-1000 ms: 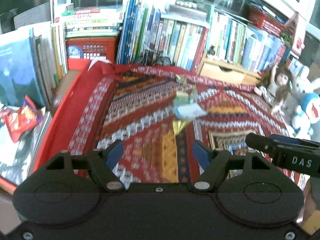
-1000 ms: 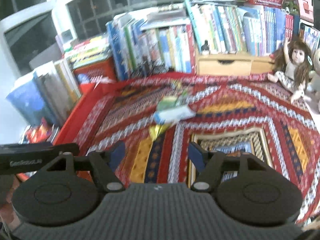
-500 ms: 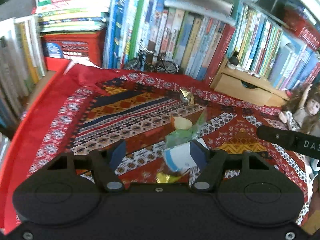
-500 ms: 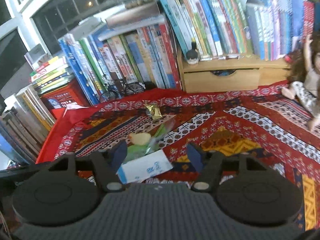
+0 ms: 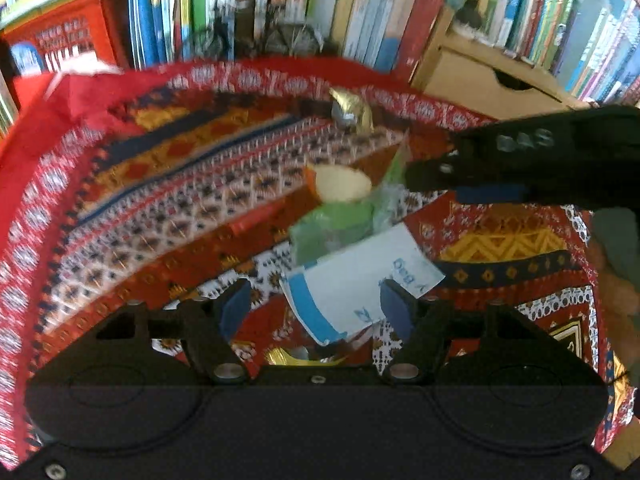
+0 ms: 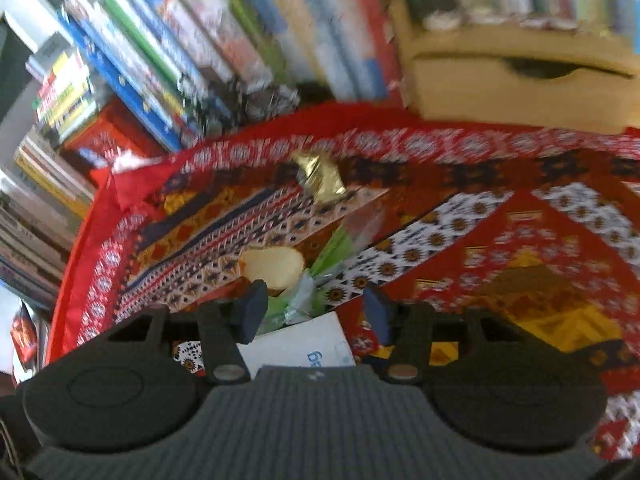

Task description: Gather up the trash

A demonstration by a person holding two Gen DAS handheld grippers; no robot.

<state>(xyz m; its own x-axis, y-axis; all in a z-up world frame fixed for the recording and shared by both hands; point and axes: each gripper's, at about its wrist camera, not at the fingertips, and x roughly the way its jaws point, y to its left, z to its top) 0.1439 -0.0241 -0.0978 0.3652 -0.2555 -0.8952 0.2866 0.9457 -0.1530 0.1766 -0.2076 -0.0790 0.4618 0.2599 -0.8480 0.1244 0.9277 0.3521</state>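
**Trash cluster on patterned cloth**

Left gripper (image 5: 316,308): jaws wide, white-and-blue wrapper (image 5: 360,280) between them, unpinched. Right gripper (image 6: 312,312): jaws have just been narrowing, still apart over green wrapper (image 6: 304,304). Gold foil (image 6: 320,176) at twelve o'clock on red patterned cloth (image 6: 520,240).

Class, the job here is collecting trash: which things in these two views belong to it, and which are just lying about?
Job: white-and-blue packet, green wrapper, peel piece, gold foil wrapper.
Lying about: books, wooden drawer box, red crate.

Even daylight, no hard shadows, heavy motion blur on books (image 6: 208,52) and cloth (image 5: 120,200), strong fisheye bending at edges
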